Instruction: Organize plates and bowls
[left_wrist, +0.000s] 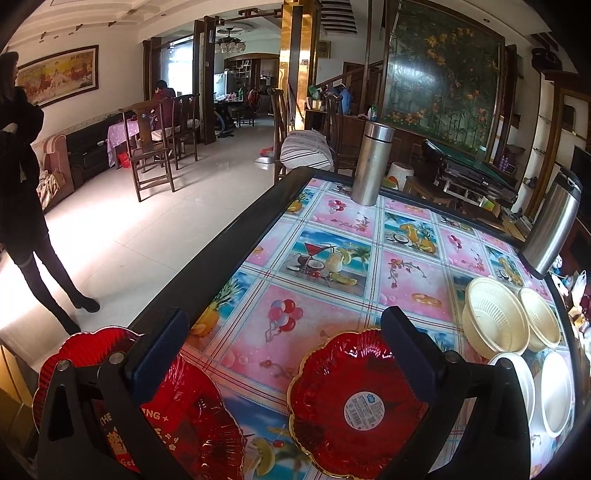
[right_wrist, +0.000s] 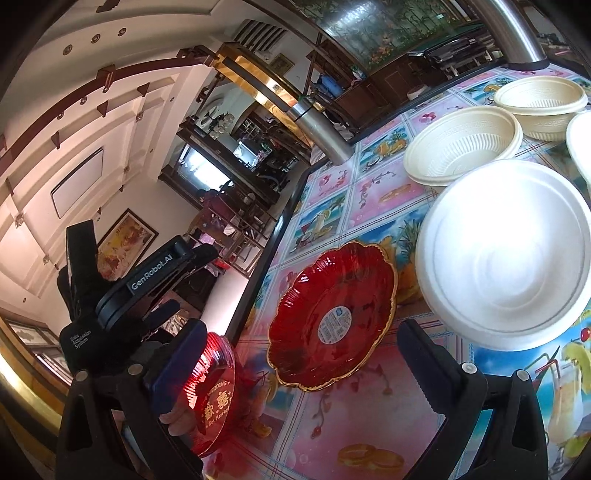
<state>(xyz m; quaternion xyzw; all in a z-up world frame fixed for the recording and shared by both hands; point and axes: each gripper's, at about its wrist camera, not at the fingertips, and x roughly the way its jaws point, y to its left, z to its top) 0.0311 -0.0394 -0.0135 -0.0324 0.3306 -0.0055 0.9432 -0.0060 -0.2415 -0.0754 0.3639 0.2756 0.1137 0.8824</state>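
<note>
A red scalloped plate with a gold rim and a round label (left_wrist: 354, 406) (right_wrist: 332, 317) lies flat on the patterned table. A second red plate with gold lettering (left_wrist: 192, 417) (right_wrist: 212, 391) sits at the table's left edge, under the left finger of each gripper. My left gripper (left_wrist: 284, 350) is open above the table, its fingers straddling the gap between the two plates. My right gripper (right_wrist: 299, 358) is open, just short of the labelled plate. Two cream ribbed bowls (left_wrist: 495, 317) (right_wrist: 461, 147) and white bowls (right_wrist: 506, 254) (left_wrist: 557, 391) stand at the right.
Two steel flasks (left_wrist: 369, 162) (left_wrist: 554, 225) stand at the table's far side. The table has a raised black rim (left_wrist: 221, 236). A person (left_wrist: 22, 184) stands on the floor to the left. Wooden chairs (left_wrist: 147, 147) stand beyond.
</note>
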